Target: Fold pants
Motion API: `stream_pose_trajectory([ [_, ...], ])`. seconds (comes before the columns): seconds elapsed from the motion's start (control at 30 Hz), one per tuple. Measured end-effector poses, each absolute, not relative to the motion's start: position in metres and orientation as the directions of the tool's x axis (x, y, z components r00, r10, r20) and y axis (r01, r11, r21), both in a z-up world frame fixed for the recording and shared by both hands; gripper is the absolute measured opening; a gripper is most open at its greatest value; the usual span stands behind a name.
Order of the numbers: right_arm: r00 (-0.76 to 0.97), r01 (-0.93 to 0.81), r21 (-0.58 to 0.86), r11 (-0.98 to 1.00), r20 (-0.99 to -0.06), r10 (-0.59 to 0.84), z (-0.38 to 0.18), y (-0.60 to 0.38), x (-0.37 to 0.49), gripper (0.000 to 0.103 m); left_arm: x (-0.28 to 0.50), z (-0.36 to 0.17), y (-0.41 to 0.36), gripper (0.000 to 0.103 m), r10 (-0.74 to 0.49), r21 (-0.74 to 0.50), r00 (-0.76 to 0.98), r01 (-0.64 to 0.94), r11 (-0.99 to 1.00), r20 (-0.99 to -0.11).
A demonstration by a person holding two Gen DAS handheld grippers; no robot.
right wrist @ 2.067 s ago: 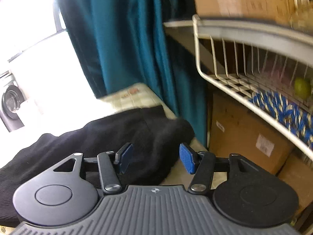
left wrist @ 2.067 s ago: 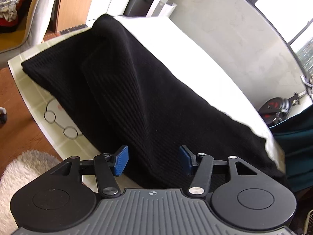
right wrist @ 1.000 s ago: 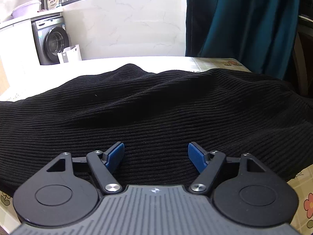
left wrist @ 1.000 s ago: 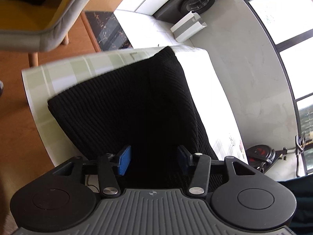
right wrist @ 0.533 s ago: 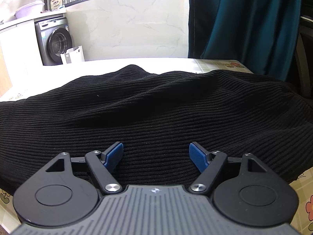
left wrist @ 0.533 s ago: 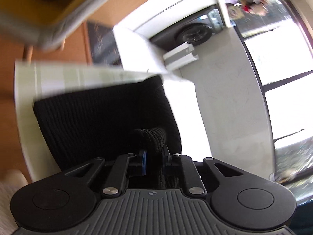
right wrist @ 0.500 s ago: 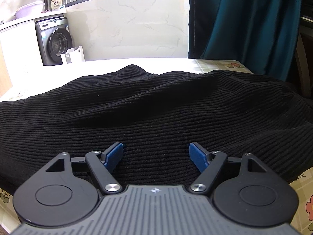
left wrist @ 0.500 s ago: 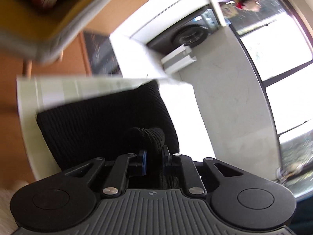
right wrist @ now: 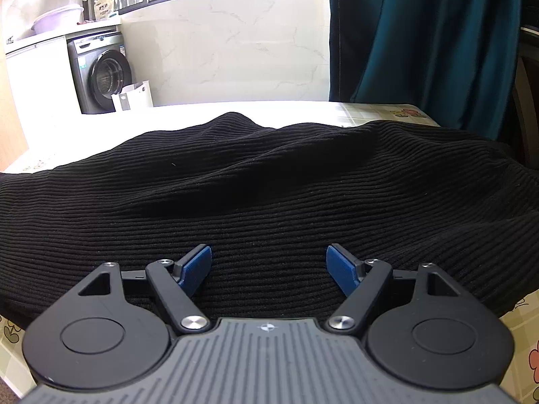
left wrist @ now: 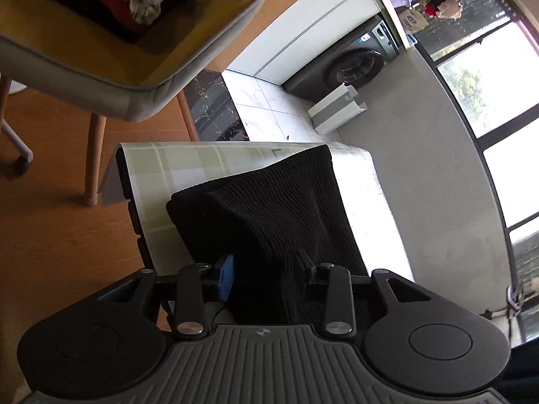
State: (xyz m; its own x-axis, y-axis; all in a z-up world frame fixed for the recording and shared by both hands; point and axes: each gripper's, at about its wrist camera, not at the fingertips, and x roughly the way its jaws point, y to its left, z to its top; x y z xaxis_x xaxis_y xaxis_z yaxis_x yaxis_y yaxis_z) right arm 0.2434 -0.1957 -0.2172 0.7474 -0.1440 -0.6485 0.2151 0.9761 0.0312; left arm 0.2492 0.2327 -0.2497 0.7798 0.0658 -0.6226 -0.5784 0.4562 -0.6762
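Left tool [left wrist: 266,266] pinching raised fold of black ribbed pants [left wrist: 286,208] above worktop [left wrist: 158,175]. Right tool [right wrist: 268,264] spread wide, low over pants [right wrist: 269,185].

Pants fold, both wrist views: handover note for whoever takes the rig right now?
Left gripper: partly closed on a raised bunch of the black pants, cloth draped between the fingers.
Right gripper: open, low over the pants, gripping nothing.
Pants: lying lengthwise on the checked table, wrinkled in the middle.
Done: left end picked up.
Left: carry that end over to make the fold, then flatten; right gripper likely has to pin or grab the cloth.
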Motion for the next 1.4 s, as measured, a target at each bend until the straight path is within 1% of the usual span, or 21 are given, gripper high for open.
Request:
stream_pose_trajectory([
  [0.07, 0.748, 0.217, 0.032, 0.976, -0.648, -0.145, -0.217, -0.196, 0.244, 0.078, 0.253, -0.254, 0.238, 0.048, 0.035, -0.72, 0.795, -0.567, 0.399, -0.606],
  [0.13, 0.749, 0.218, 0.032, 0.975, -0.647, -0.146, -0.218, -0.196, 0.243, 0.078, 0.261, -0.256, 0.24, 0.048, 0.027, -0.731, 0.794, -0.572, 0.373, -0.607],
  [0.2, 0.75, 0.215, 0.029, 0.976, -0.645, -0.146, -0.218, -0.196, 0.243, 0.078, 0.264, -0.258, 0.24, 0.048, 0.029, -0.746, 0.807, -0.559, 0.362, -0.59],
  [0.33, 0.751, 0.207, 0.025, 0.978, -0.645, -0.143, -0.218, -0.196, 0.242, 0.078, 0.275, -0.262, 0.244, 0.048, 0.079, -0.772, 0.83, -0.544, 0.329, -0.552],
  [0.37, 0.751, 0.207, 0.025, 0.978, -0.645, -0.142, -0.218, -0.195, 0.242, 0.078, 0.278, -0.263, 0.245, 0.045, 0.084, -0.767, 0.826, -0.551, 0.33, -0.557],
  [0.4, 0.751, 0.206, 0.025, 0.978, -0.645, -0.142, -0.218, -0.195, 0.242, 0.078, 0.282, -0.265, 0.244, 0.017, 0.09, -0.754, 0.816, -0.565, 0.336, -0.571],
  [0.43, 0.751, 0.205, 0.025, 0.978, -0.645, -0.141, -0.218, -0.195, 0.241, 0.078, 0.284, -0.264, 0.244, 0.007, 0.091, -0.737, 0.805, -0.577, 0.351, -0.586],
  [0.5, 0.751, 0.203, 0.025, 0.979, -0.646, -0.139, -0.218, -0.195, 0.241, 0.078, 0.279, -0.251, 0.239, 0.007, 0.141, -0.708, 0.811, -0.569, 0.418, -0.568],
  [0.57, 0.752, 0.198, 0.023, 0.98, -0.645, -0.137, -0.218, -0.195, 0.241, 0.078, 0.272, -0.227, 0.228, 0.007, 0.177, -0.646, 0.834, -0.523, 0.556, -0.523],
  [0.6, 0.752, 0.197, 0.022, 0.98, -0.645, -0.136, -0.218, -0.195, 0.241, 0.078, 0.269, -0.22, 0.224, 0.007, 0.188, -0.618, 0.827, -0.528, 0.583, -0.529],
  [0.73, 0.749, 0.196, 0.024, 0.98, -0.649, -0.134, -0.218, -0.196, 0.242, 0.078, 0.263, -0.245, 0.24, 0.007, 0.194, -0.586, 0.756, -0.619, 0.523, -0.626],
  [0.8, 0.744, 0.194, 0.036, 0.98, -0.657, -0.123, -0.215, -0.198, 0.242, 0.078, 0.263, -0.252, 0.237, 0.007, 0.205, -0.559, 0.738, -0.635, 0.532, -0.643],
  [0.9, 0.745, 0.215, 0.082, 0.973, -0.658, -0.109, -0.206, -0.209, 0.234, 0.075, 0.265, -0.248, 0.232, 0.007, 0.23, -0.524, 0.732, -0.637, 0.566, -0.641],
  [1.1, 0.775, 0.265, 0.136, 0.955, -0.619, -0.126, -0.187, -0.233, 0.197, 0.073, 0.261, -0.252, 0.234, 0.007, 0.223, -0.537, 0.739, -0.631, 0.56, -0.636],
  [1.23, 0.779, 0.284, 0.113, 0.952, -0.607, -0.16, -0.179, -0.235, 0.173, 0.073, 0.264, -0.254, 0.235, 0.008, 0.225, -0.528, 0.734, -0.633, 0.566, -0.64],
  [1.37, 0.765, 0.263, 0.008, 0.965, -0.612, -0.203, -0.175, -0.221, 0.161, 0.073, 0.266, -0.253, 0.235, 0.008, 0.225, -0.527, 0.73, -0.639, 0.56, -0.645],
  [1.4, 0.763, 0.264, 0.014, 0.965, -0.615, -0.2, -0.175, -0.22, 0.158, 0.073, 0.266, -0.253, 0.235, 0.008, 0.226, -0.526, 0.729, -0.64, 0.561, -0.646],
])
